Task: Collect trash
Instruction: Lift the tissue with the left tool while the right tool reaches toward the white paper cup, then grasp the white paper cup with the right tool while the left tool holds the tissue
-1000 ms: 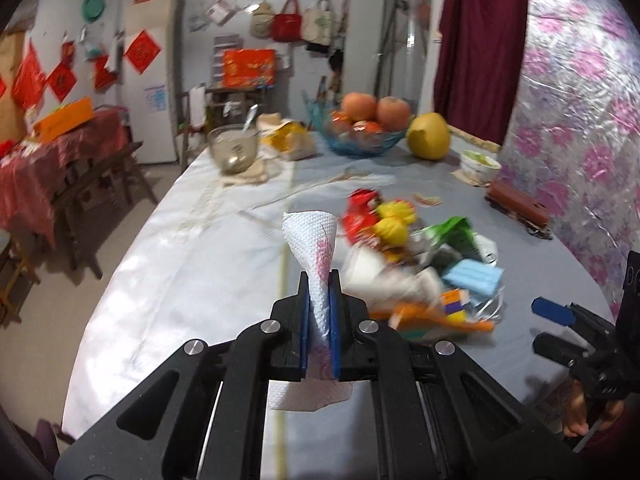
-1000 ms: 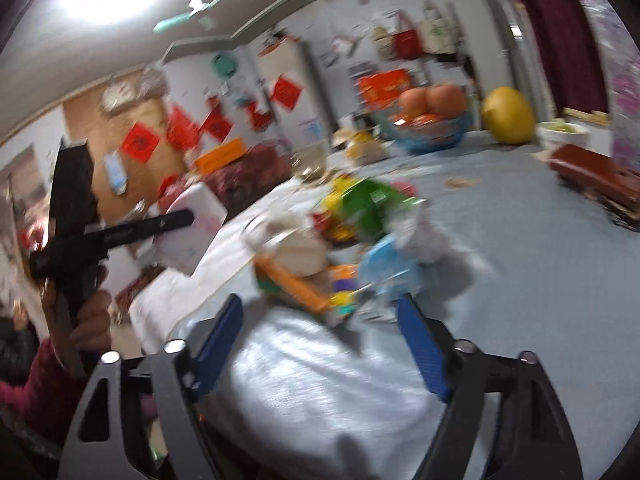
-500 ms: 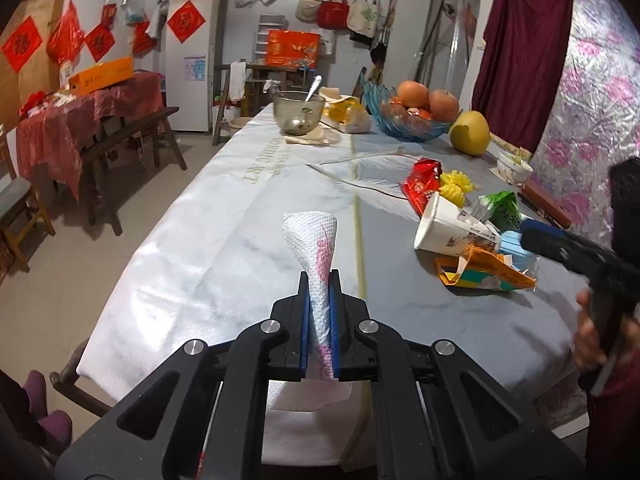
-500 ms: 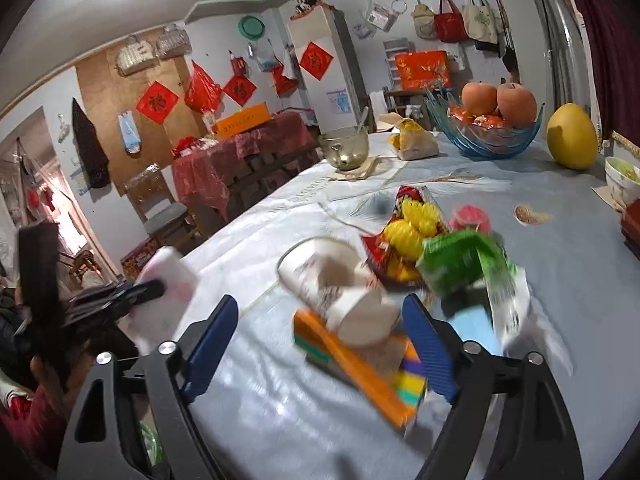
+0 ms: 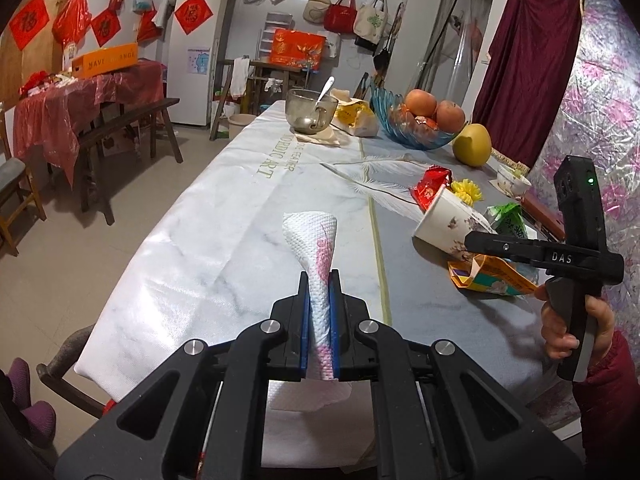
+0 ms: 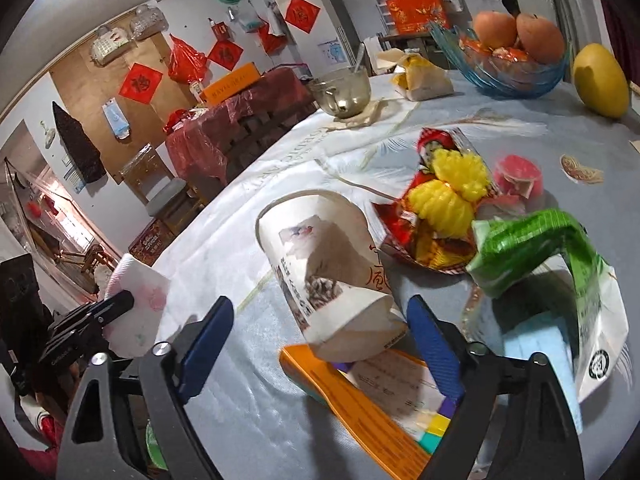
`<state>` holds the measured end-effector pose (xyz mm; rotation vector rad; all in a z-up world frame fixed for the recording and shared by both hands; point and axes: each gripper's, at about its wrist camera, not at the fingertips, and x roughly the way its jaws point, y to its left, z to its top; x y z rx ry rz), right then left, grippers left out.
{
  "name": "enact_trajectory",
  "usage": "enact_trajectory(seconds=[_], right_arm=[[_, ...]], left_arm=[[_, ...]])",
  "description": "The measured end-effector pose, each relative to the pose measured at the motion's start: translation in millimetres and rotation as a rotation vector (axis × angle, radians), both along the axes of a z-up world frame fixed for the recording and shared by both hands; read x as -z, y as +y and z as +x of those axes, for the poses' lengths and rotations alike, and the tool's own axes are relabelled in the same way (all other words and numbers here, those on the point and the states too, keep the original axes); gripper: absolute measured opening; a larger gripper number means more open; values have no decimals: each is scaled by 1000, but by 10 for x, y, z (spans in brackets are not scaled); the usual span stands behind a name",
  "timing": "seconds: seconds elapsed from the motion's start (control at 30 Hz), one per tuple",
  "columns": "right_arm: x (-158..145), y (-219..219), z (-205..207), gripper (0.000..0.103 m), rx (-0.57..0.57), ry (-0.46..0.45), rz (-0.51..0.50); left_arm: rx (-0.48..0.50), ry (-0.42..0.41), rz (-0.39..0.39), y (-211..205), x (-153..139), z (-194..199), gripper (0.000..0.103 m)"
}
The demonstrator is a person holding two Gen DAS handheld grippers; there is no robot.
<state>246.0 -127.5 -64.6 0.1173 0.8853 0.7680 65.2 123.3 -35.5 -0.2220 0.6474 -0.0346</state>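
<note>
Left claw (image 5: 319, 312) clamped on paper towel (image 5: 314, 240) over near counter (image 5: 224, 240) edge. Right claw (image 6: 320, 340) spread wide around paper cup (image 6: 324, 264) lying on trash pile, right side. Fruit bowl (image 5: 412, 132) far end; fridge (image 5: 200, 40) behind.

Trash colours on a white-grey marbled tablecloth (image 5: 224, 240)

White embossed paper towel (image 5: 316, 248) with pink print; white paper cup (image 6: 328, 264) with bird picture; orange flat pack (image 6: 360, 404); green-white bag (image 6: 560, 264); red wrapper (image 6: 408, 224) under yellow ruffled liners (image 6: 448, 192); blue gripper pads (image 6: 204, 344).
</note>
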Motion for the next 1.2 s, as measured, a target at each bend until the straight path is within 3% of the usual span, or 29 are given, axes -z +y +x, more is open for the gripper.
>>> enact_trajectory(seconds=[0.07,0.1,0.3,0.33,0.4,0.63,0.77,1.0,1.07,1.2], right_arm=[[-37,31,-12,64,-6,-26,-3],[-51,42,-24,47,-9,-36,-12],[-85,319,-182,49,-26,-147,-166],[-95,376,-227,61,-34,-171,-194],[-120,439,-289,73,-21,-217,-215],[-70,515,-204,73,-1,-207,-227],[-53,594,-307,74,-70,-211,-203],[1,819,-398,79,-77,-276,-315],[13,825,-364,73,-70,-259,-320],[-1,804,-424,71,-71,-272,-301]], left_arm=[[1,2,-8,23,14,-2,9],[-1,4,-11,37,24,-5,9],[-2,0,-26,73,30,-20,9],[-2,-2,-28,77,26,-21,9],[-3,-3,-27,73,23,-11,9],[-9,10,-29,100,63,-3,9],[-10,19,-30,95,101,12,9],[-13,28,-31,86,137,31,9],[-14,33,-36,88,161,30,9],[-17,33,-42,84,149,6,9]])
